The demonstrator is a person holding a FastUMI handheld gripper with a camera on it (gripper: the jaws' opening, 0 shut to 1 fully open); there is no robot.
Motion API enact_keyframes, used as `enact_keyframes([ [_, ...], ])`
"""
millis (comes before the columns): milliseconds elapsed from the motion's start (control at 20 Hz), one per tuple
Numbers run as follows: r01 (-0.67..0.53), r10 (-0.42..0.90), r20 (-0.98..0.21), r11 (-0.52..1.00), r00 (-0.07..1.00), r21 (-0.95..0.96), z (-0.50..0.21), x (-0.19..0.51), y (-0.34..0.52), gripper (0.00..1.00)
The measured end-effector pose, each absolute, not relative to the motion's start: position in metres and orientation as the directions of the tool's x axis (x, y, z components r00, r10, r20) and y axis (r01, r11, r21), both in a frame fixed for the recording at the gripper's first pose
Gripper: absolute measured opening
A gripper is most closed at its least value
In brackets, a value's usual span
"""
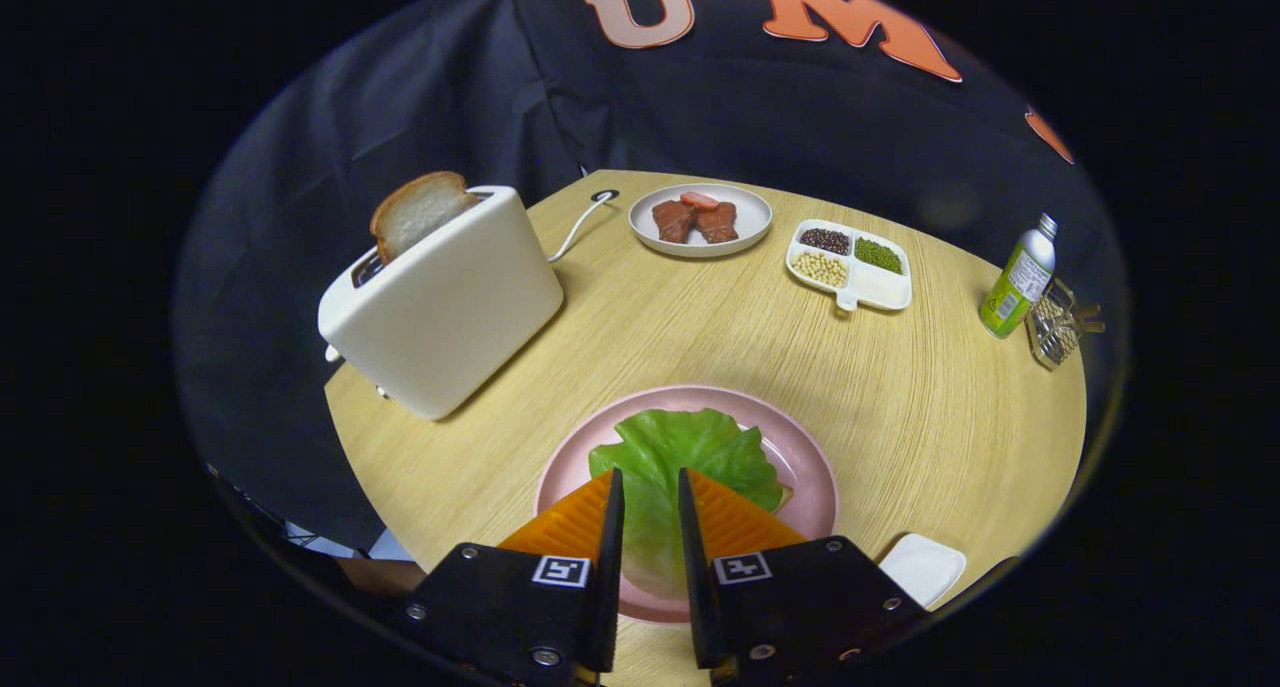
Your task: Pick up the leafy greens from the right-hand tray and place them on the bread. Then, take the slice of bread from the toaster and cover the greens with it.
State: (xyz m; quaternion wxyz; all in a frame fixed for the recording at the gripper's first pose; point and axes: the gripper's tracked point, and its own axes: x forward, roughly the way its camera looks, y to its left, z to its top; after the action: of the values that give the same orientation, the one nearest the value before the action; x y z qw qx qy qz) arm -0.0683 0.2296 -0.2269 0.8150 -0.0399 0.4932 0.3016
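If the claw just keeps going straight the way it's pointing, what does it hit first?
Probably the leafy greens on the pink plate: the open claw points down at them. Its height above them is unclear.

green leafy greens, pink plate, white toaster

Clearance, as I see it: my gripper hangs over the lettuce on the pink plate, fingers slightly parted. Open tabletop lies beyond. Obstacles: toaster with its bread slice ahead-left; meat plate, divided dish, bottle far.
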Motion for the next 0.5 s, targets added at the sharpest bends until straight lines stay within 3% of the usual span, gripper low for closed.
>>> enact_keyframes([
  [350,-0.499,0.52,-0.777,0.808,0.354,0.314,-0.166,-0.045,0.276,0.45],
  [500,-0.529,0.539,-0.761,0.791,0.362,0.308,-0.145,-0.038,0.3,0.61],
])
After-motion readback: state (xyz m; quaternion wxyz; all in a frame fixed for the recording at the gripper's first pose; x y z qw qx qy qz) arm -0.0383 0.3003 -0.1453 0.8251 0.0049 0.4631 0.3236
